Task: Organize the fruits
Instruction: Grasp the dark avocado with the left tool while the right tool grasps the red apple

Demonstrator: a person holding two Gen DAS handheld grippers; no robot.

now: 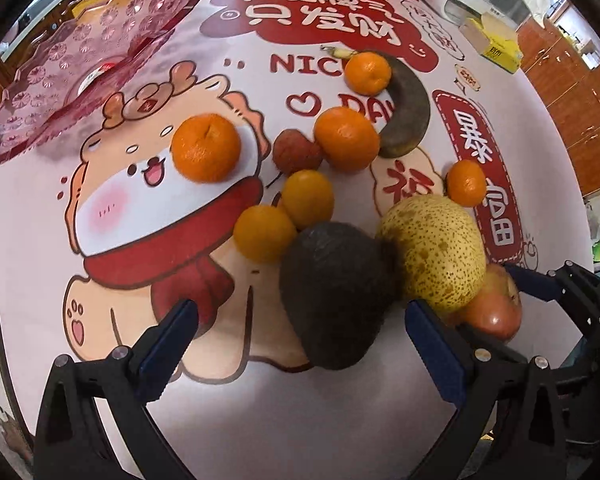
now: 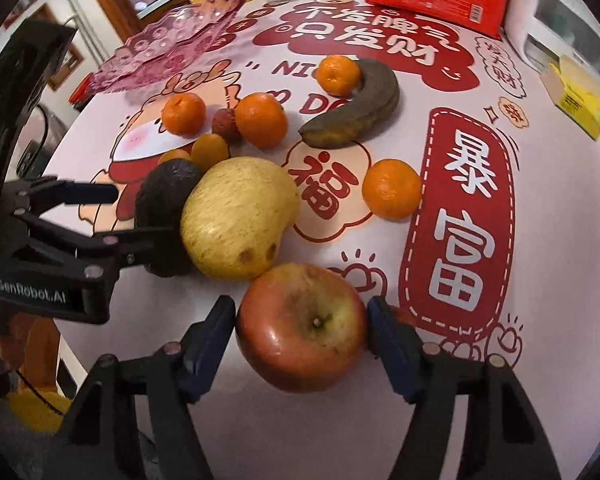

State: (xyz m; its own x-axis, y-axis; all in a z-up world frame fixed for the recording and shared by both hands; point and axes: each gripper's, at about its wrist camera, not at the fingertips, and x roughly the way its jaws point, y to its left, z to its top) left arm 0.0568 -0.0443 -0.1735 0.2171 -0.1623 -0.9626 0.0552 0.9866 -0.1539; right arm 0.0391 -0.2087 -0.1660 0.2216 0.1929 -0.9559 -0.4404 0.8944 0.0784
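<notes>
The apple (image 2: 302,326) sits at the near edge of the fruit cluster on the printed tablecloth (image 2: 540,220), and my right gripper (image 2: 300,330) has it between its blue pads, which look to be touching its sides; how firm the hold is I cannot tell. On such a round, glossy skin I judge it could roll out as I lift. The pear (image 2: 236,216) lies just behind, so a slip could knock it against the avocado (image 1: 336,292). My left gripper (image 1: 300,332) stands open around the avocado, pads clear of it; closing off-centre could push it into the small oranges (image 1: 284,216). The pink fruit tray (image 1: 80,68) is well apart, a long carry.
</notes>
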